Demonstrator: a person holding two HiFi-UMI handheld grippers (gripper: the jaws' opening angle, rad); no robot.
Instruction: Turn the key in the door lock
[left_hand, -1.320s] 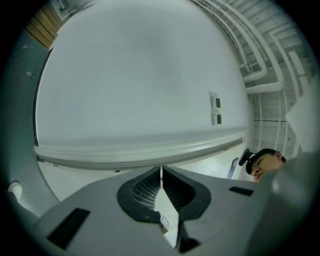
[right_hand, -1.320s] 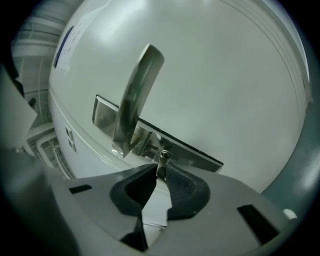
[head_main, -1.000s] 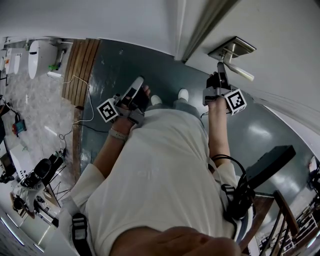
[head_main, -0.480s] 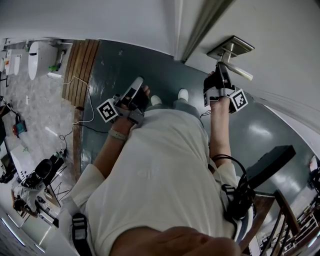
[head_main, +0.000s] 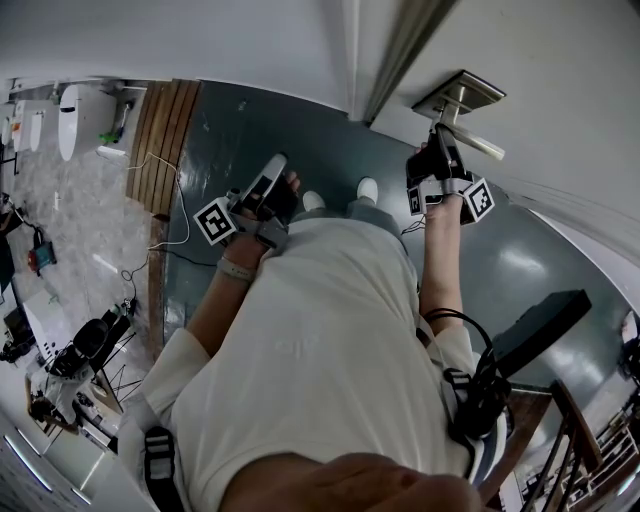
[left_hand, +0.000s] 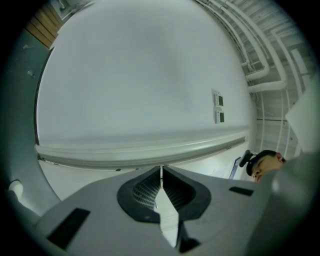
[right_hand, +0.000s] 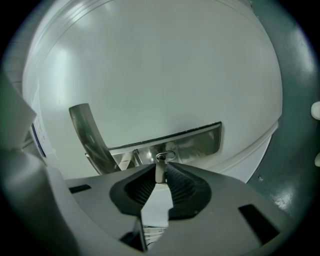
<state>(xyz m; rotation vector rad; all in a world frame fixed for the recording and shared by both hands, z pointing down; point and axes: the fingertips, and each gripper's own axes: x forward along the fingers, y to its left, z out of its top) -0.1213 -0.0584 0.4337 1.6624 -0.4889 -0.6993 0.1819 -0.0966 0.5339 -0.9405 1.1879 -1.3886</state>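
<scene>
The right gripper (right_hand: 160, 176) pinched the key (right_hand: 160, 167) between its pads; the key stood in the steel lock plate (right_hand: 197, 141), just beside the lever handle (right_hand: 89, 135). Only that gripper's view showed the key. The left gripper (left_hand: 161, 175) was pressed together on nothing, well apart from the lock.

In the right gripper view the key (right_hand: 160, 176) shows only as a thin strip just below the lock plate (right_hand: 200, 142). The rest of it is buried between the pads of the right tongs (right_hand: 160, 169). The plate's lower edge and the foot of the handle (right_hand: 90, 135) beside it are hidden behind the tongs' body. In the head view the key, beneath the plate, is covered by the tongs.
</scene>
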